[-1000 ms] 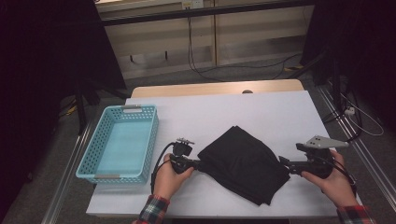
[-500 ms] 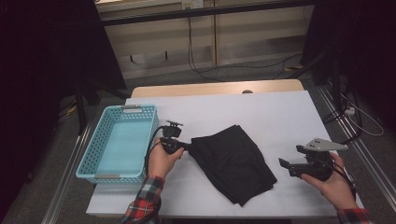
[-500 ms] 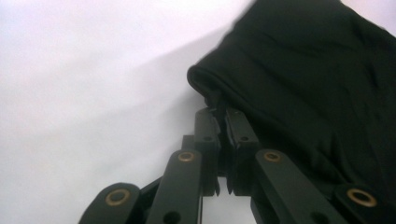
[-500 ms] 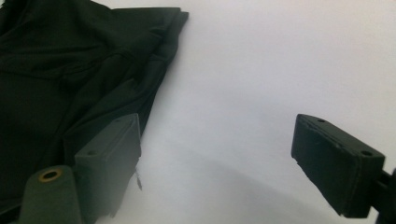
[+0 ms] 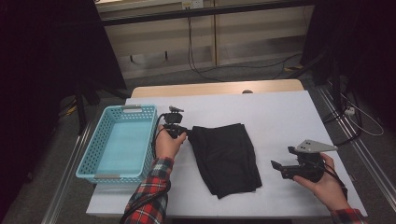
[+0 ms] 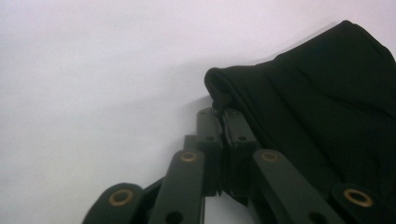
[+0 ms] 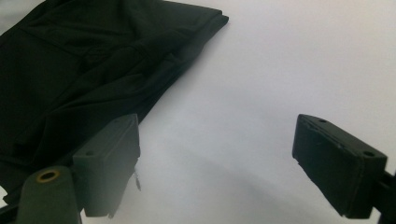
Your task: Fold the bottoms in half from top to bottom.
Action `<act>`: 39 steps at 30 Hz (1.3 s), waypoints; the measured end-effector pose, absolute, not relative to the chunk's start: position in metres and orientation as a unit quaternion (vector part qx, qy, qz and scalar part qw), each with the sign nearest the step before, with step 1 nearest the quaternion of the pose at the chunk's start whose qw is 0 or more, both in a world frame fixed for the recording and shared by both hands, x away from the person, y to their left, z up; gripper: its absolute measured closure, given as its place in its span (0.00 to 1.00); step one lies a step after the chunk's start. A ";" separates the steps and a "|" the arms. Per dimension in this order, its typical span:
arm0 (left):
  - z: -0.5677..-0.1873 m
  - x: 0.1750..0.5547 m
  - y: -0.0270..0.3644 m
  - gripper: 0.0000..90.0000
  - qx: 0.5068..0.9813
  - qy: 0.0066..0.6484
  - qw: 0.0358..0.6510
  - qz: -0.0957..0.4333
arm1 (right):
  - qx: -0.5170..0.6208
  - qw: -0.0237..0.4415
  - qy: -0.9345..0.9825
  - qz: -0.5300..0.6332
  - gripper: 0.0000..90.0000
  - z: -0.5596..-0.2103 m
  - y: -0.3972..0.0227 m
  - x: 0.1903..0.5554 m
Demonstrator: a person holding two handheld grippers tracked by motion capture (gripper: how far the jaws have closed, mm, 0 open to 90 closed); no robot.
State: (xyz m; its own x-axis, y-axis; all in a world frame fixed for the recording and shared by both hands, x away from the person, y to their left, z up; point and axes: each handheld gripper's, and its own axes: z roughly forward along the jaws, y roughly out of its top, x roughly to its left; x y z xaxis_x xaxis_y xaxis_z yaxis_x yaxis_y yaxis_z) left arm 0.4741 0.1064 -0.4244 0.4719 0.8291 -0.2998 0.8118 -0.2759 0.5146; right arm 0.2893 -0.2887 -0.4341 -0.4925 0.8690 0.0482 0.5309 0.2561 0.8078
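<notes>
Left gripper clenched on the near-left corner of a folded black cloth garment, at the left-middle part of the white desk. In the left gripper view, both black jaws pressed together, with a rolled edge of the same garment pinched right at their tips. Left hand with a red plaid sleeve coming from the near edge of the desk.

Garment lying flat on the desk, about in the middle between left and right, closer to the near edge than to the far edge, a little turned so that its long side runs from far-left to near-right. Only the corner at the left gripper slightly lifted.

Right gripper released, near the right near corner of the desk, apart from the garment and holding nothing. In the right gripper view, 2 jaw pads standing wide, bare desk surface between them, one pad just beside the garment's edge, whether touching cannot be told. Grey 3-cornered plate on top of this gripper.

Light blue plastic basket with a perforated wall, at the left edge of the desk, just beside the left hand.
</notes>
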 end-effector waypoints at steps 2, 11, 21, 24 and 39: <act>-0.425 0.473 0.108 0.79 0.793 0.521 0.315 0.017 | 0.459 0.211 0.763 0.404 0.16 -0.434 -0.289 0.289; -0.422 0.449 0.102 0.29 0.785 0.517 0.340 0.034 | 0.454 0.208 0.766 0.405 0.16 -0.435 -0.281 0.291; -0.433 0.434 0.099 0.21 0.804 0.482 0.342 0.067 | 0.457 0.200 0.763 0.410 0.15 -0.436 -0.264 0.289; -0.430 0.433 0.102 0.20 0.804 0.480 0.343 0.070 | 0.458 0.198 0.760 0.417 0.15 -0.437 -0.256 0.291; -0.433 0.428 0.100 0.18 0.815 0.465 0.337 0.078 | 0.448 0.189 0.779 0.396 0.19 -0.443 -0.206 0.302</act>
State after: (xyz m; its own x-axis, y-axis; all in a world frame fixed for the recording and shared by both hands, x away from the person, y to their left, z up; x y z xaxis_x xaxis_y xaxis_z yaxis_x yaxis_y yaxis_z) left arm 0.4282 0.0996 -0.4333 0.5558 0.8101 -0.1867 0.7053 -0.3407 0.6216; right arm 0.3022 -0.2061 -0.4435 -0.5276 0.8474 0.0601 0.5488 0.2860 0.7855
